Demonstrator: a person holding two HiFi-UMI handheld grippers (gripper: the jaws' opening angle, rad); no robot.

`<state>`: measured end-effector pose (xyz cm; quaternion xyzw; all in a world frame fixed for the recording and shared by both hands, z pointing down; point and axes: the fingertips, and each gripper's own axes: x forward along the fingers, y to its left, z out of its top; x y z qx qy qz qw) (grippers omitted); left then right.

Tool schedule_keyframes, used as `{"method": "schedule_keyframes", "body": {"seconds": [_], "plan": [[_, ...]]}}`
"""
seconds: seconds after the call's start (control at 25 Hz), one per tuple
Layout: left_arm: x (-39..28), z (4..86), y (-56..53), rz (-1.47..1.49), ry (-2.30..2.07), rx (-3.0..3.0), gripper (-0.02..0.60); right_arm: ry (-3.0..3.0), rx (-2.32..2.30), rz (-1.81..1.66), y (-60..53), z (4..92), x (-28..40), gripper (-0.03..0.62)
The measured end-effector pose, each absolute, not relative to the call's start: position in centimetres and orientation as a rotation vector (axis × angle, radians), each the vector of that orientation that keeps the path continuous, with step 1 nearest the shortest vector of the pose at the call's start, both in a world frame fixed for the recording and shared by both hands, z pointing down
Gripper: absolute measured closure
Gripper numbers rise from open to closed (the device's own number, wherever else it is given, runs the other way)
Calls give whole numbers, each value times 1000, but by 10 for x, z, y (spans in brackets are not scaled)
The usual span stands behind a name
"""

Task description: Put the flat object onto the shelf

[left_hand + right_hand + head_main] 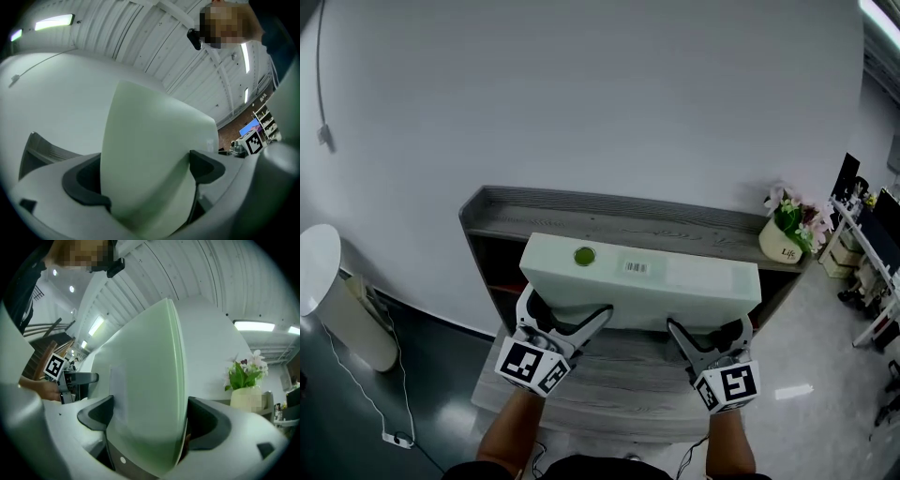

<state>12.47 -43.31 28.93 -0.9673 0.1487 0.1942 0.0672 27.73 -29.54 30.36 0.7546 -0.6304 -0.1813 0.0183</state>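
White bin with a round lid stands on the floor at the far left of my head view, by the wall, and a thin cord trails from it across the floor.

Next along is the left gripper. I see it from above with its marker cube towards me, and its jaws are clamped over the near left edge of the flat box. The left gripper view confirms it. Both dark pads of the left gripper press against the pale green box, one on each broad face, and the box fills the gap between them.

The box lies wide and roughly level in front of the grey wooden shelf. It is held over the dark opening below the top board, with its far edge overlapping that board. I cannot tell whether it touches the wood. A round green sticker and a small barcode label sit on its upper face. A lower board of the same grey wood shows beneath both grippers.

The right gripper grips the near right edge the same way. In the right gripper view, the jaws of the right gripper are closed tight on the box.

Further right, a cream flower pot with pink blooms stands on the end of the top board. It is clear of the box. Beyond it at the frame's edge stands a cluttered white rack.
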Motion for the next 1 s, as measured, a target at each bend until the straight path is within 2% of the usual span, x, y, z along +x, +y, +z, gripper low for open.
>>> {"method": "schedule_keyframes", "body": {"seconds": [0.64,1.0], "plan": [[190,163,-455,668,408,-2804,25,-1928,2368,-686,-321,184,342,97],[256,148,-497,566,453,-2868,25,-2015,2419,-469,-364,177,406,97]]}}
